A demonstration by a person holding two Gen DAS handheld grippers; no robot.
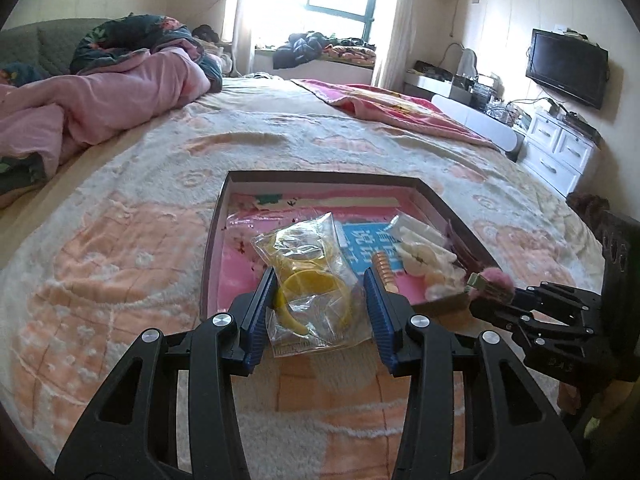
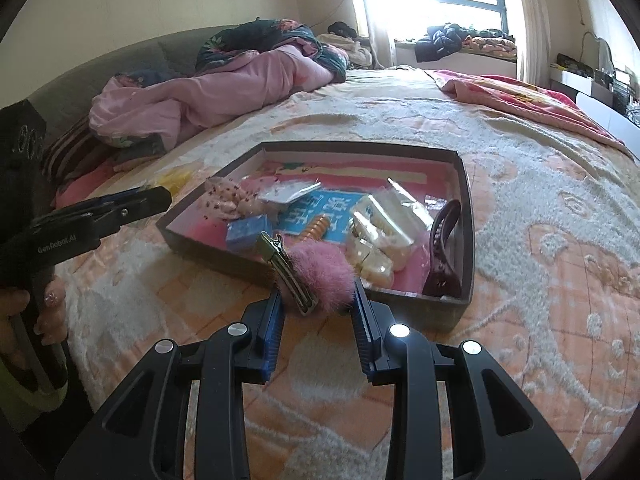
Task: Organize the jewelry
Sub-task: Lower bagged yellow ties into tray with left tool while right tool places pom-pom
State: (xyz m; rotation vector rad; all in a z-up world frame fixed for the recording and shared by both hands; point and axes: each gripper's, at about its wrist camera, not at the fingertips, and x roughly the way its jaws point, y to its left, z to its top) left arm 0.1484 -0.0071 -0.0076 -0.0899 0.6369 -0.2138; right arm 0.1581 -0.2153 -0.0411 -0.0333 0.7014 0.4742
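A dark shallow tray [image 1: 440, 200] [image 2: 466, 208] with a pink lining lies on the bed. My left gripper [image 1: 320, 296] is shut on a clear plastic bag [image 1: 312, 280] with yellow bangles and holds it over the tray's near edge. My right gripper [image 2: 318, 300] is shut on a pink fluffy hair clip [image 2: 316, 270] just above the tray's near rim; it also shows in the left wrist view [image 1: 490, 282]. In the tray lie a dark claw clip [image 2: 442, 248], a copper spiral hair tie [image 2: 318, 228], a blue box [image 2: 248, 234] and white packets [image 2: 384, 224].
The tray sits on a peach and cream blanket [image 2: 540, 280]. A pink duvet [image 1: 100, 104] is bunched at the far left of the bed. A red blanket [image 1: 400, 108] lies at the far right. White drawers [image 1: 556, 152] and a TV [image 1: 568, 66] stand by the right wall.
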